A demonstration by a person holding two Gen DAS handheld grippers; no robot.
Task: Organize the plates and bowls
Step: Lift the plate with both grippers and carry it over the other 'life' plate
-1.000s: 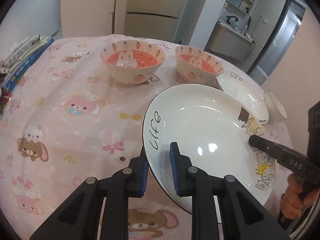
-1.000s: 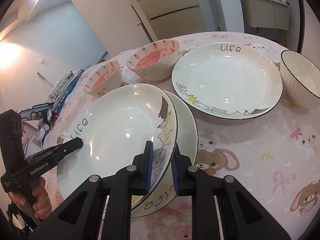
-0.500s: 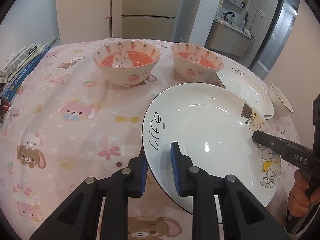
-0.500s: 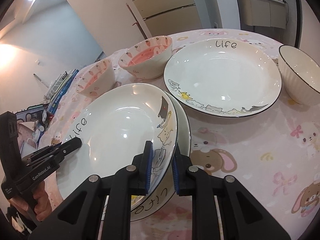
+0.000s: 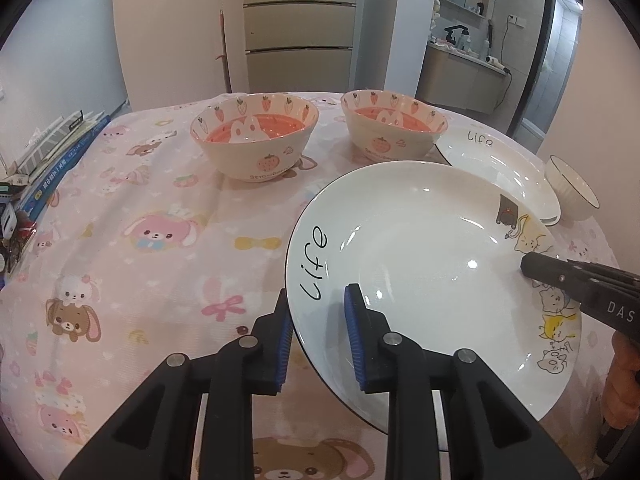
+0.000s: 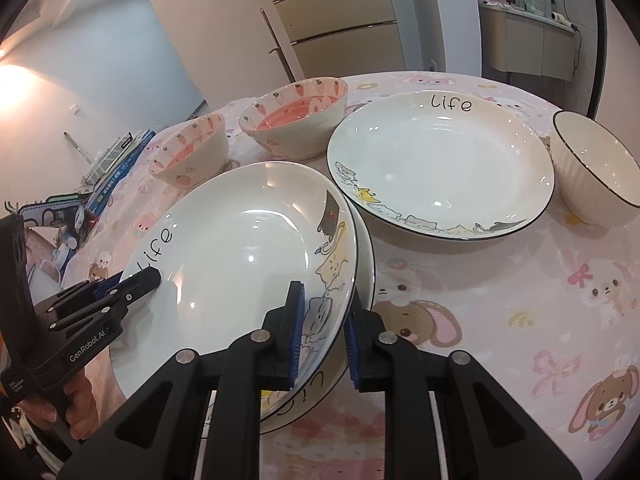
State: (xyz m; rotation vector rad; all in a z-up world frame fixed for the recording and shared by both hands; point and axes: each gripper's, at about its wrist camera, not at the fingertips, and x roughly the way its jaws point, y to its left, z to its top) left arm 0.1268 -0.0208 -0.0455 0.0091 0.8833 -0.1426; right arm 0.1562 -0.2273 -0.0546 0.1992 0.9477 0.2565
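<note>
Life plate [image 5: 432,248] clamped by left gripper [image 5: 318,336] and right gripper [image 6: 322,328], second plate [image 6: 366,248] (mostly hidden) beneath

White "life" plate [image 5: 432,248] tilted over a matching plate [image 6: 362,248] (cat-rimmed), strawberry bowls [image 5: 256,140] behind

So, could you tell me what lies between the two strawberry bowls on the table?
Nothing stands there: in the left wrist view, only bare pink tablecloth shows between the left strawberry bowl and the right strawberry bowl.
</note>
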